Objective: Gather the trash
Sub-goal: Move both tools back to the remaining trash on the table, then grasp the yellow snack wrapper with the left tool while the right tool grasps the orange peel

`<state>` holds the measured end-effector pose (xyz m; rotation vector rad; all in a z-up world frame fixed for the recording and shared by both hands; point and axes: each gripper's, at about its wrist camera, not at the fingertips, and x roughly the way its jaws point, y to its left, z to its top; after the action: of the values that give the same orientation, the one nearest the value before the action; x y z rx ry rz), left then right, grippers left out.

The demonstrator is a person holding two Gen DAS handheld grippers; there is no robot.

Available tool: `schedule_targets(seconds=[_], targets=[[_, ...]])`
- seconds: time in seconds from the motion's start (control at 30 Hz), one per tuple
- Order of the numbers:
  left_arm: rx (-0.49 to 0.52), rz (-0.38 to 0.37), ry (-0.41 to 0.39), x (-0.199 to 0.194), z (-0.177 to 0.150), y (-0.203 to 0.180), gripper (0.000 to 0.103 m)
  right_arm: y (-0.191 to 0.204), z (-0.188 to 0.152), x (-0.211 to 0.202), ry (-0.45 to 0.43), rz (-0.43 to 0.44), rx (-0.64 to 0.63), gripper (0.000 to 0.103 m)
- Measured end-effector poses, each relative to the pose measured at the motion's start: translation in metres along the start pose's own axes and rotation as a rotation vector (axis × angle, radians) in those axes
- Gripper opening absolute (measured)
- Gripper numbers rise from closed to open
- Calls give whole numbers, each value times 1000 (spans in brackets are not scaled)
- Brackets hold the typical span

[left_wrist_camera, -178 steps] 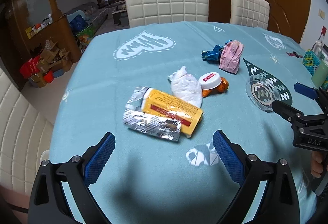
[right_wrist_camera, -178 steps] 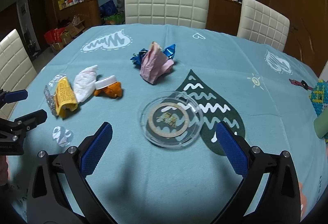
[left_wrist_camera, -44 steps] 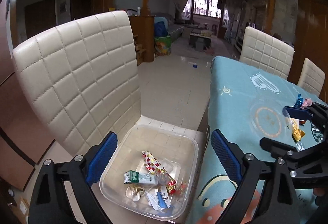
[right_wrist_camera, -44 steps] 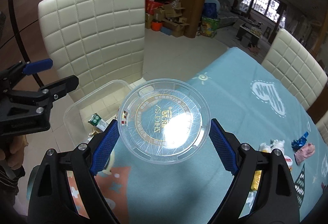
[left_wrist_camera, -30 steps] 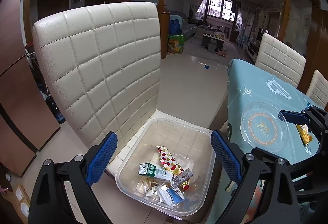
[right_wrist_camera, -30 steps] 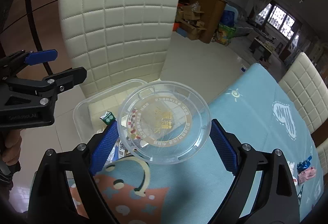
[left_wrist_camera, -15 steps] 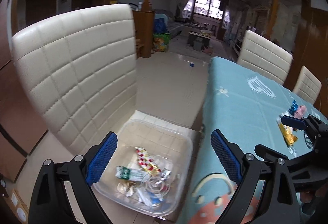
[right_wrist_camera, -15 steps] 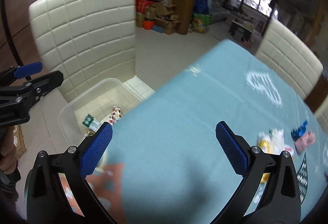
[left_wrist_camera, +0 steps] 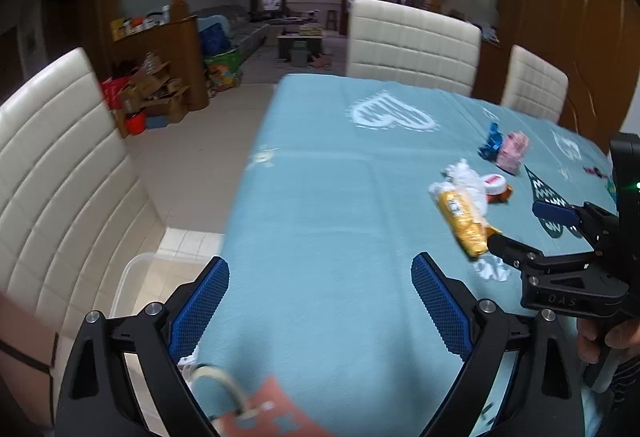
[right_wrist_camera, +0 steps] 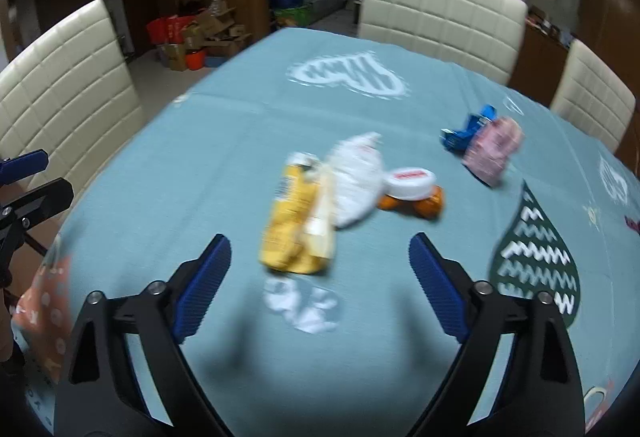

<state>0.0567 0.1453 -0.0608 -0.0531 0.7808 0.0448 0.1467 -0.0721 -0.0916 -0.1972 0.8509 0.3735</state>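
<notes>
Trash lies on the teal tablecloth (right_wrist_camera: 240,141): a yellow wrapper (right_wrist_camera: 298,233), a white crumpled bag (right_wrist_camera: 356,177), a white cap on an orange piece (right_wrist_camera: 412,183), a blue wrapper (right_wrist_camera: 466,129) and a pink wrapper (right_wrist_camera: 492,149). My right gripper (right_wrist_camera: 319,249) hovers just short of the yellow wrapper; its jaws are closing and grip nothing. My left gripper (left_wrist_camera: 320,277) is open and empty over the table's near left part. The right gripper (left_wrist_camera: 524,229) shows beside the yellow wrapper (left_wrist_camera: 462,225). A corner of the clear bin (left_wrist_camera: 132,277) sits on the floor.
Cream padded chairs stand at the left (left_wrist_camera: 52,165) and at the far side (left_wrist_camera: 412,45) of the table. A person's hand (left_wrist_camera: 608,337) holds the right gripper's handle. Boxes and clutter (left_wrist_camera: 148,93) sit on the floor beyond the left chair.
Both grippers swung from the bin on the floor back over the table. The clear round lid left the right gripper's jaws, and the trash on the cloth is now in front.
</notes>
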Motion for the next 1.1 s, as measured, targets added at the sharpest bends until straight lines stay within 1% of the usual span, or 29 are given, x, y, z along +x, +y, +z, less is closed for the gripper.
schedule_targets(seconds=[0.03,0.13,0.2,0.27,0.4,0.53,0.6,0.63,0.67,0.7,0.73,0.77,0.83,0.87,0.9,0.97,1.03,1.1], targets=[[27,-9,8,6,4,-14,90,-8,-2,1,5,-3,10,80],[83,-55,48,25,11,-50,90,-39,-10,6,30,-25,46,67],[118,-77,82,39,14,-75,90,-56,-15,8,45,-24,59,65],[144,-94,100,50,15,-91,90,-65,-20,10,51,-32,69,65],[181,-96,128,67,18,-118,90,-83,-25,14,57,-27,88,65],[189,-84,140,80,23,-128,90,-93,-23,19,56,-12,96,65],[176,-87,146,85,25,-128,90,-95,-18,22,46,-1,95,65],[165,-93,150,88,25,-128,88,-95,-16,24,43,8,93,65],[159,-96,151,90,25,-127,85,-95,-13,25,39,16,90,65],[156,-101,156,92,24,-126,77,-95,-11,26,37,22,85,65],[156,-105,166,96,24,-125,62,-94,-9,28,36,24,80,65],[157,-106,178,99,23,-125,44,-92,-6,30,36,25,72,65],[151,-122,199,104,21,-121,30,-88,-1,35,37,33,63,65],[150,-127,190,103,21,-119,24,-86,3,39,39,39,60,65],[150,-129,182,101,22,-115,24,-85,5,42,42,45,58,65],[143,-109,162,99,23,-110,23,-81,10,47,44,61,53,66],[120,-91,144,98,26,-100,23,-76,16,51,39,70,44,72],[97,-90,135,97,29,-94,23,-71,22,53,20,55,29,72]])
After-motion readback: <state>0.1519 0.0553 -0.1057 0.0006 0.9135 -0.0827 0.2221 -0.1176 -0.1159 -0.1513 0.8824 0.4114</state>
